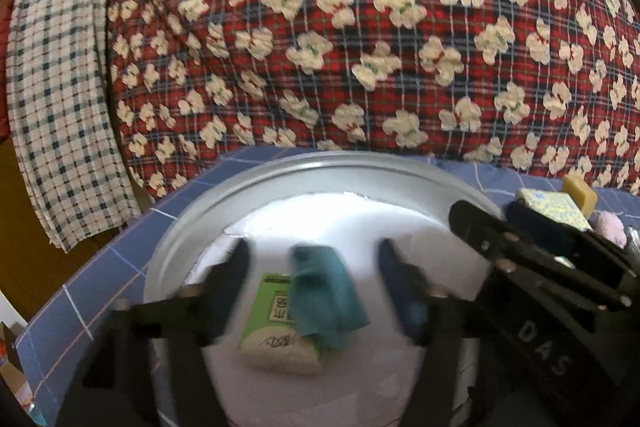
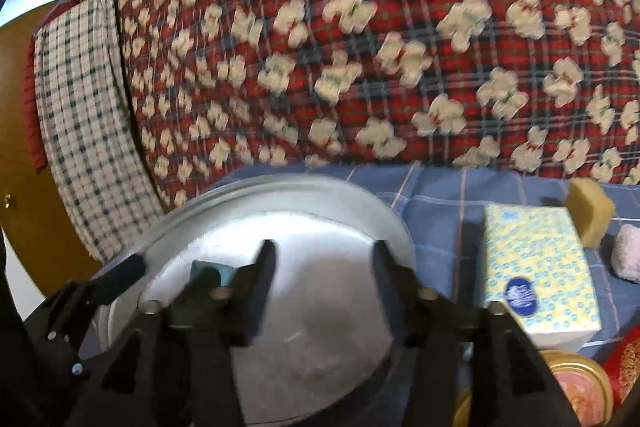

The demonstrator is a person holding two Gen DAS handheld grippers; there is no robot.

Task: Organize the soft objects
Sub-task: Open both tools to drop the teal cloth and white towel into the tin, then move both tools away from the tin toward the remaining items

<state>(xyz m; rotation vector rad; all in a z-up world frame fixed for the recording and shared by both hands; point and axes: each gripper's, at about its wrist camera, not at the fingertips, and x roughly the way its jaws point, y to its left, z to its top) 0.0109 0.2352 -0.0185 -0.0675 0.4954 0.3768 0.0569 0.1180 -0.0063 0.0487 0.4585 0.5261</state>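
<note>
Basin [image 1: 192,211] holds one teal cloth [image 1: 326,291] and one green packet [image 1: 272,311].

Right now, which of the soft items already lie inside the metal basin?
Two: the teal cloth and the green-and-white packet it partly overlaps. The tissue box, yellow sponge and pink fluffy item sit outside, on the blue cloth.

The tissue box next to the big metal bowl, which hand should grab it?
Probably the right. Its open tongs hang over the bowl with the tissue box just beside them, while the left tongs sit farther away, over the teal cloth.
</note>
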